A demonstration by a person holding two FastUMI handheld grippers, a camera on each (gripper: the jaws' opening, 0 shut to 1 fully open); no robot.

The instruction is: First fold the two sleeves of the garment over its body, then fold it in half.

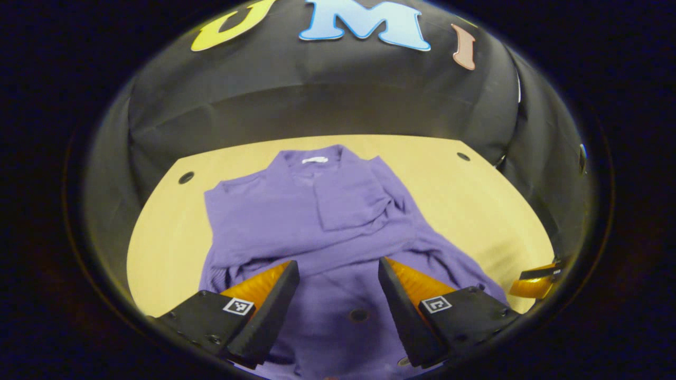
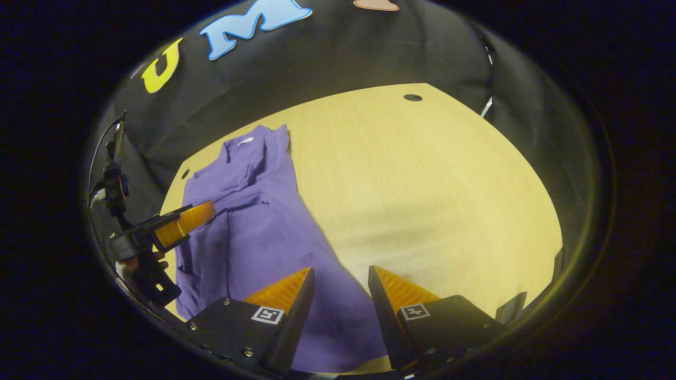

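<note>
A purple long-sleeved garment [image 1: 327, 221] lies on the wooden table [image 1: 475, 200], collar at the far end, with a sleeve [image 1: 351, 203] folded across its chest. My left gripper [image 1: 338, 274] hovers open over the garment's lower body, nothing between its fingers. In the right gripper view the garment [image 2: 264, 221] lies to the left, its hem corner reaching between the fingers. My right gripper [image 2: 340, 279] is open above that hem edge and bare table. The left gripper [image 2: 179, 224], held by a hand, shows at the left over the garment. The right gripper's tip [image 1: 536, 282] peeks in at the lower right.
The table has round holes near its far corners [image 1: 186, 177], [image 1: 463, 156], [image 2: 412, 97]. Black cloth walls [image 1: 317, 105] close in the table on the far and side edges. Bare tabletop [image 2: 422, 200] spreads to the right of the garment.
</note>
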